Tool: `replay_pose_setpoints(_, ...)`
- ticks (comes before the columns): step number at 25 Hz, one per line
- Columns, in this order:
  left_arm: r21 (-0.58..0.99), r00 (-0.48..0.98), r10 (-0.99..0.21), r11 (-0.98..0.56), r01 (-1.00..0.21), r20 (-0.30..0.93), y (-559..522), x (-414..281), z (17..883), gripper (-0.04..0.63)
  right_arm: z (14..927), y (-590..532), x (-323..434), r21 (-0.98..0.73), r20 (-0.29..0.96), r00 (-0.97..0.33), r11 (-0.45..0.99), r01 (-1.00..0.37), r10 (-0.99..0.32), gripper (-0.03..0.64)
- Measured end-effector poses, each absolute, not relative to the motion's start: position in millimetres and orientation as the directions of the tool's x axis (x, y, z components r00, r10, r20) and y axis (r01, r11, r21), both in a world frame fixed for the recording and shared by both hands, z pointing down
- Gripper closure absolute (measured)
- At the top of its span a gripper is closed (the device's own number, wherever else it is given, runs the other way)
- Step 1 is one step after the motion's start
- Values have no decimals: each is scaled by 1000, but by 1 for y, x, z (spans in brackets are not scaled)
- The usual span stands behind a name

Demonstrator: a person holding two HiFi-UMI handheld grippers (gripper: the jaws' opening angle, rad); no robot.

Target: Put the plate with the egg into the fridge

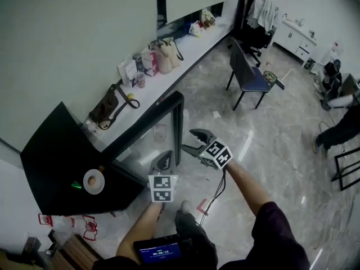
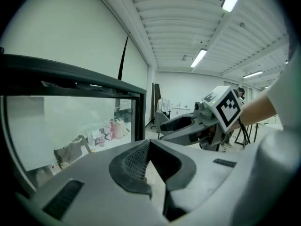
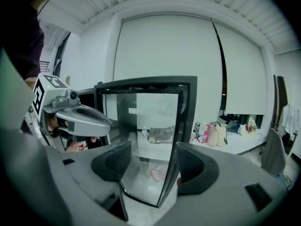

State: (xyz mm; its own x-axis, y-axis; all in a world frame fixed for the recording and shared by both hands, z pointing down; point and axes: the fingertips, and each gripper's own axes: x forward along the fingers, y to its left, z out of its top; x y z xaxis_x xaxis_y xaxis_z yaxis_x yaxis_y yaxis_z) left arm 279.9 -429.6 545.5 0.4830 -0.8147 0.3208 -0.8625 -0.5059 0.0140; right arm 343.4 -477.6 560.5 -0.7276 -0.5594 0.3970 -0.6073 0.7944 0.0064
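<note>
A small white plate (image 1: 94,181) with a brown egg on it rests on the black top of the fridge (image 1: 53,151) at the left of the head view. The fridge's glass door (image 1: 160,129) stands swung out. My right gripper (image 1: 195,141) is open, and the door's outer edge (image 3: 176,140) passes between its spread jaws without being pinched. My left gripper (image 1: 164,161) is shut and empty, just in front of the door glass (image 2: 70,126). In the left gripper view the right gripper (image 2: 188,126) shows ahead to the right.
A white counter (image 1: 191,46) along the wall carries several bags, among them a brown one (image 1: 107,107). A blue chair (image 1: 247,75) stands on the marble floor. A person (image 1: 340,129) is at the far right. Red packets (image 1: 84,225) lie beside the fridge.
</note>
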Motion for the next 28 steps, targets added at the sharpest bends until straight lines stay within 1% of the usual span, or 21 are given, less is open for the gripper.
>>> replay_pose_setpoints(3, 3, 457, -834, -480, -877, 310, -467, 298, 540, 584, 561, -527, 349, 32, 423, -761, 847, -531, -492, 310)
replay_pose_setpoints(6, -13, 428, -849, -454, -891, 310, -492, 303, 536, 584, 556, -564, 338, 28, 428, -794, 884, -466, -432, 272)
replay_pose_setpoints(10, -24, 398, -862, -427, -904, 314, -508, 300, 535, 584, 556, -579, 319, 18, 438, -829, 925, -379, -348, 245)
replay_pose_setpoints(13, -33, 379, -871, -408, -912, 312, -513, 293, 533, 584, 555, -578, 310, 9, 434, -843, 937, -349, -318, 230)
replay_pose_setpoints(16, -36, 372, -876, -401, -915, 309, -511, 288, 532, 584, 556, -575, 311, 4, 434, -836, 928, -372, -336, 223)
replay_pose_setpoints(20, -40, 380, -874, -410, -911, 302, -497, 287, 531, 584, 557, -562, 317, -21, 409, -821, 896, -444, -398, 215)
replay_pose_setpoints(24, -33, 423, -856, -452, -891, 298, -467, 296, 530, 584, 555, -530, 335, -38, 394, -788, 848, -529, -473, 215)
replay_pose_setpoints(28, -35, 487, -823, -518, -854, 291, -418, 310, 529, 584, 557, -481, 356, -16, 407, -729, 794, -607, -550, 215)
